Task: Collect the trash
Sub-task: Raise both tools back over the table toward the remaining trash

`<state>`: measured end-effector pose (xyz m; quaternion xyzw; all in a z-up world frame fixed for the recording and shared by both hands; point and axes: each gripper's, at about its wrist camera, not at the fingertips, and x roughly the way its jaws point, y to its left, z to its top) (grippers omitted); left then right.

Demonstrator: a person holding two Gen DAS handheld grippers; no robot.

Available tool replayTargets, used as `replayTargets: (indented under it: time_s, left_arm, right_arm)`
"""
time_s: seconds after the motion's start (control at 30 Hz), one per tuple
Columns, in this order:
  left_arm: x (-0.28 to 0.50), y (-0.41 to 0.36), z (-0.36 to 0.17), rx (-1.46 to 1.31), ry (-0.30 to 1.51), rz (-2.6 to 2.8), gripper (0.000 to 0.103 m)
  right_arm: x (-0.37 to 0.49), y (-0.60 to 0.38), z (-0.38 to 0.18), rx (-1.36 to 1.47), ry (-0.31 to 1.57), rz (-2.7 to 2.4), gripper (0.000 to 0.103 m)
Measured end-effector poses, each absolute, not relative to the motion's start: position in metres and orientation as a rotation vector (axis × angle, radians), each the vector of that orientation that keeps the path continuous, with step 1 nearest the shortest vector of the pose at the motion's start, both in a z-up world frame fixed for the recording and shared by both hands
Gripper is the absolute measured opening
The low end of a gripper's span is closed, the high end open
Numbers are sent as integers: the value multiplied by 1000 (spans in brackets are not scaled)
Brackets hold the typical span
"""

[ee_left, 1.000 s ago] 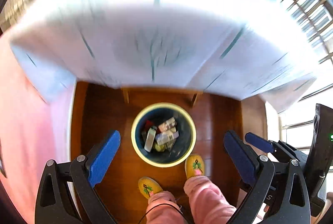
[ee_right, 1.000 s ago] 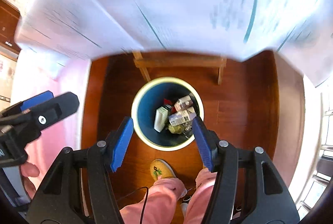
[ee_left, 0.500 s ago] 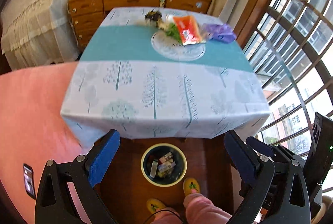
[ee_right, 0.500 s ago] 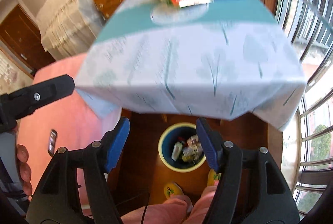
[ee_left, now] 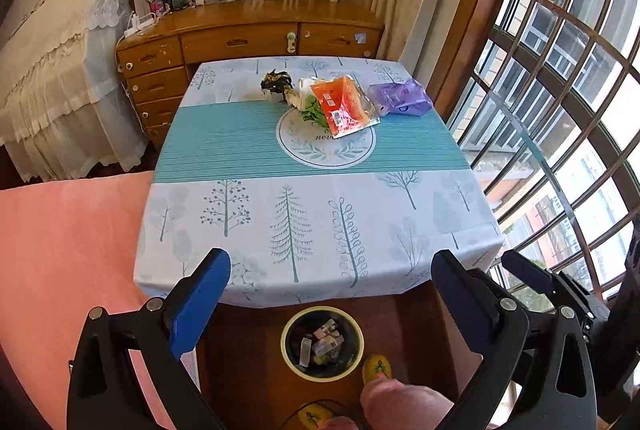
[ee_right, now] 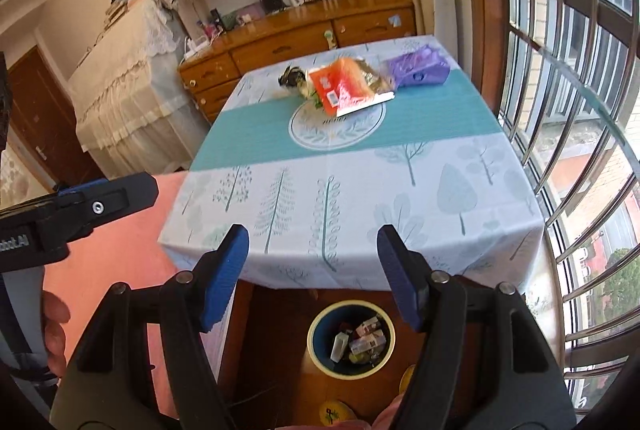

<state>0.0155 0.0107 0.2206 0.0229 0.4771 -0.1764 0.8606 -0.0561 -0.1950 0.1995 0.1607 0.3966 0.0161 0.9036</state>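
Square table (ee_left: 320, 222) under a tree-print cloth with a teal band, set before a wooden dresser (ee_left: 248, 42) and beside a barred window (ee_left: 560, 110). Pink bedding (ee_left: 68, 250) alongside at left. Round bin (ee_left: 322, 342) on the wood floor below the near table edge, holding cartons and wrappers. Trash clustered at the table's far centre: orange packet (ee_left: 342, 106) on top, purple bag (ee_left: 400, 97) just beside it at right, black wrapper (ee_left: 275, 82) at left. Left gripper (ee_left: 326, 288) spread wide, nothing between its blue pads. Right gripper (ee_right: 312, 270) also parted, empty.
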Motion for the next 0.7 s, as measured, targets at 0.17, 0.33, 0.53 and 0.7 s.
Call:
replayTargets:
  time_s: [0.17,0.33,0.53,0.7]
  left_arm:
    - [47,-5,209,55,1035,-366,102]
    - [94,-29,187,76,1057,-335,102]
    - [172,-67,164,29,1102,-250,102]
    - [255,-100,138,-60,1165,-194,101]
  right_arm:
    - [-42,-217,204,351,793,10,64]
    - [4,-251,191,361,796,16,64]
    - [101,-308,158,368,821,63,64]
    - [187,-360,134,363,868,113,64]
